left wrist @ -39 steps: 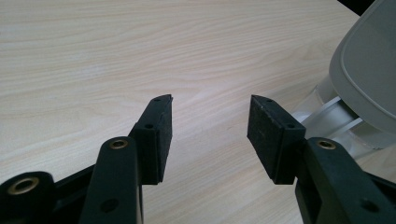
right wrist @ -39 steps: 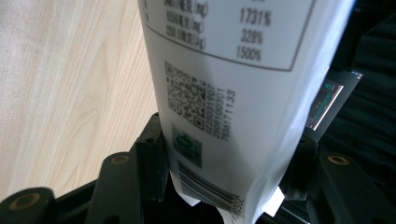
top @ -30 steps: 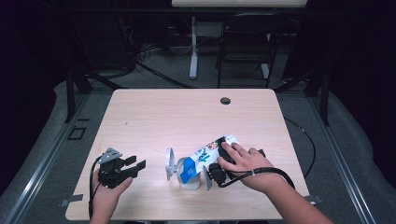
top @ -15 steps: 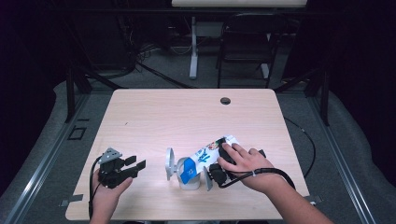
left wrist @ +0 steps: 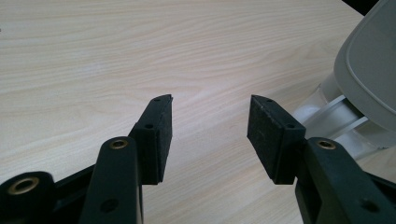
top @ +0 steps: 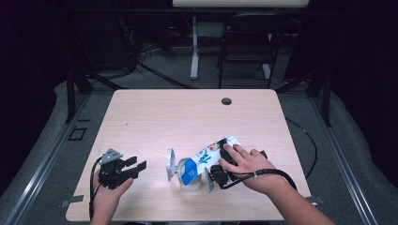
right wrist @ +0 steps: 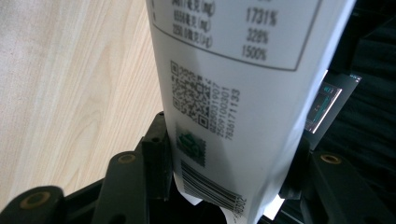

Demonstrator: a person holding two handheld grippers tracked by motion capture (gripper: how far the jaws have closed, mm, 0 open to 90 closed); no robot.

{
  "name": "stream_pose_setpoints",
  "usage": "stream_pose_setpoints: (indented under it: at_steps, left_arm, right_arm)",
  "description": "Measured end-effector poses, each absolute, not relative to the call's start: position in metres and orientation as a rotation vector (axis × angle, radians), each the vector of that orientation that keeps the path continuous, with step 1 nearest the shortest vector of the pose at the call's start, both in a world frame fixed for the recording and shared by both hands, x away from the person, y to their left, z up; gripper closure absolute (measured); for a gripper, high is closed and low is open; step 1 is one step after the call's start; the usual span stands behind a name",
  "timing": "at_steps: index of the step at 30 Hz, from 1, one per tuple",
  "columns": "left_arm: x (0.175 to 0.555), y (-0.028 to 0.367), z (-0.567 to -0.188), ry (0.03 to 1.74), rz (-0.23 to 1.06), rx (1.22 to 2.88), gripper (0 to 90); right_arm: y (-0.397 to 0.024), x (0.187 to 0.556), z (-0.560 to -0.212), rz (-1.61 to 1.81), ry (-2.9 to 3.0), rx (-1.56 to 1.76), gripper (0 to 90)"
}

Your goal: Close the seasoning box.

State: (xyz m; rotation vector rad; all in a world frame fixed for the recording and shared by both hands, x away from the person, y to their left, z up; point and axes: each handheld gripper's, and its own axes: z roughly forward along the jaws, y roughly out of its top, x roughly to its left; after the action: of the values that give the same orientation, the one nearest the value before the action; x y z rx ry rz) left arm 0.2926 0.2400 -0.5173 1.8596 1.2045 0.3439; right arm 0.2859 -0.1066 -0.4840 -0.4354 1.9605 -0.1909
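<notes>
A white pouch (top: 208, 153) with blue print lies tilted, its low end resting in a grey-and-clear container (top: 189, 182) near the table's front. My right gripper (top: 220, 164) is shut on the pouch's upper part, under a hand. In the right gripper view the pouch (right wrist: 233, 84) shows a QR code and a barcode, and the right gripper (right wrist: 229, 149) has a pad pressed on each side of it. My left gripper (top: 136, 164) stands open to the left of the container, apart from it. The left gripper (left wrist: 210, 126) has bare wood between its pads, and the container's grey lid (left wrist: 369, 70) is at the right.
The light wooden table (top: 187, 117) has a round cable hole (top: 226, 101) near its far edge. A dark chair (top: 244, 42) and a white post (top: 194, 47) stand on the floor beyond the table. The right gripper's cable (top: 277, 174) loops by the wrist.
</notes>
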Motion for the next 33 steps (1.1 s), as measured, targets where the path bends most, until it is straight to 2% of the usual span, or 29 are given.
stream_pose_setpoints:
  at_steps: [33]
  left_arm:
    - [0.2929, 0.2403, -0.5187, 1.204, 0.346, 1.853, 50.6]
  right_arm:
    - [-0.1039, 0.2849, -0.4812, -0.2, 1.984, -0.458, 51.5]
